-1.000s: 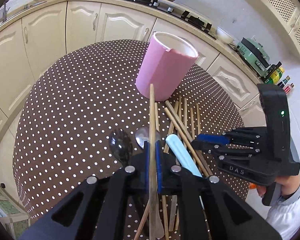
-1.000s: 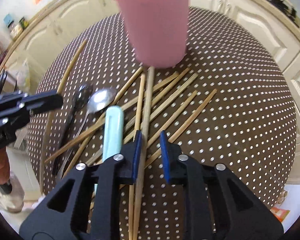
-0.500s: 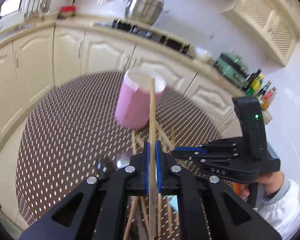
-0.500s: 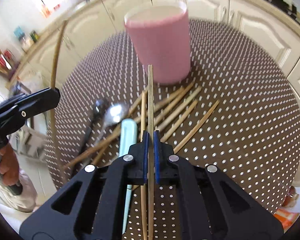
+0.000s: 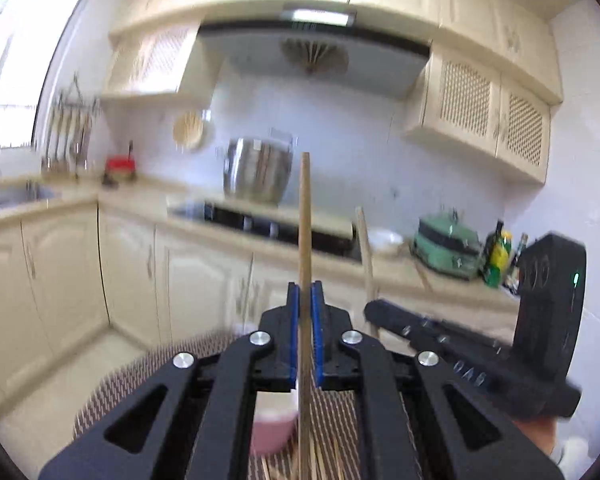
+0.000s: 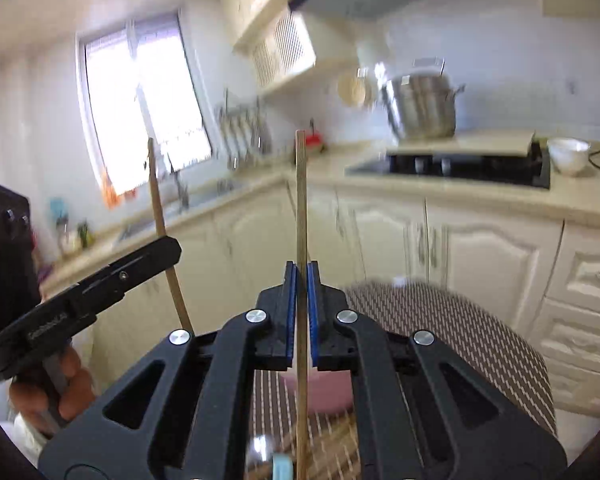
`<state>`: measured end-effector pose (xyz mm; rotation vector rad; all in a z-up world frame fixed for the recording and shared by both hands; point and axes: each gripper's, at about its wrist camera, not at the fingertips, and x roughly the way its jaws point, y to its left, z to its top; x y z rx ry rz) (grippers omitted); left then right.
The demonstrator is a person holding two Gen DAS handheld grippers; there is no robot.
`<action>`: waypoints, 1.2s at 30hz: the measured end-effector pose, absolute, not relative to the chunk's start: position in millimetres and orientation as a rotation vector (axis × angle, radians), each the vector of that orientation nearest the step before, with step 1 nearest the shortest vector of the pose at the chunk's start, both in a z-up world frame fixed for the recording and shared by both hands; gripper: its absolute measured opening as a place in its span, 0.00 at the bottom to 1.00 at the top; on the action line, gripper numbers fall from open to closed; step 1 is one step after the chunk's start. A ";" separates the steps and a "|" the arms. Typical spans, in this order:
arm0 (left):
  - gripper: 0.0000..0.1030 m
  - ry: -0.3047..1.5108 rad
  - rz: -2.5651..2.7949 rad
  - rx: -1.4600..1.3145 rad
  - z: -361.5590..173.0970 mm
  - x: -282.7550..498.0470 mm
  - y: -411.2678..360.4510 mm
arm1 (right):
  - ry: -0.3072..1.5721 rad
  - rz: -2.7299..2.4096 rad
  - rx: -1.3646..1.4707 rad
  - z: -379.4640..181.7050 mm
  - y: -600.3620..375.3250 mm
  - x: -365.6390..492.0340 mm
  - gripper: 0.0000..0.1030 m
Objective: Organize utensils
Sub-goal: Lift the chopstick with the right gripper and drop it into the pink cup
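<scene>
Gripping one bamboo chopstick apiece: left gripper (image 5: 305, 312) clamped on a chopstick (image 5: 305, 216) that runs up between the blue pads, right gripper (image 6: 301, 292) likewise clamped on its own chopstick (image 6: 300, 200). Held near mid-length, probably so that each stick stays balanced and stands roughly upright, tip clear of the clutter, instead of swinging. Carried side by side, likely so that both go into the holder as a pair rather than in two trips.

Seen low in both wrist views, partly hidden behind the gripper bodies: pink cup (image 5: 270, 432), upright on the dotted tablecloth (image 6: 460, 320), mouth open to the top, apparently the container meant for the utensils. Below the grippers, more loose chopsticks (image 5: 320, 464) lying flat on the cloth just in front of the cup, plus a pale blue handle (image 6: 282, 466) and what looks like a spoon bowl (image 6: 260, 450), blurred.

Visible in each view, the other gripper off to the side with its stick rising above its jaws.

Judged as the carrying step: sticks lifted above the cup's rim, not yet over its mouth. Needing next a lower end aimed into the opening before release; risk of a stick striking the rim and tipping the cup.
</scene>
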<state>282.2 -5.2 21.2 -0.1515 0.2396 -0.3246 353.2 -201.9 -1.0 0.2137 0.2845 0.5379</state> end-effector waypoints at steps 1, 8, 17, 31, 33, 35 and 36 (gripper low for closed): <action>0.06 0.196 -0.309 -0.139 26.7 285.4 -7.6 | 0.247 0.527 0.225 0.9 -199.0 358.9 0.06; 0.06 0.051 -0.239 -0.128 37.0 301.9 -15.2 | 0.077 0.462 0.280 13.4 -200.4 373.5 0.06; 0.06 0.110 -0.199 -0.131 -2.4 338.3 -14.5 | 0.052 0.418 0.269 -15.6 -187.5 392.9 0.06; 0.51 0.259 -0.214 -0.170 -30.5 336.5 5.3 | 0.104 0.424 0.227 -32.0 -186.1 370.6 0.06; 0.53 0.288 -0.201 -0.179 -31.5 332.7 10.8 | 0.116 0.430 0.218 -32.9 -184.5 366.5 0.06; 0.54 0.315 -0.185 -0.184 -32.7 329.8 15.0 | 0.126 0.428 0.201 -34.3 -182.3 362.5 0.06; 0.55 0.329 -0.180 -0.184 -33.5 328.1 16.3 | 0.136 0.427 0.192 -35.4 -180.8 360.7 0.06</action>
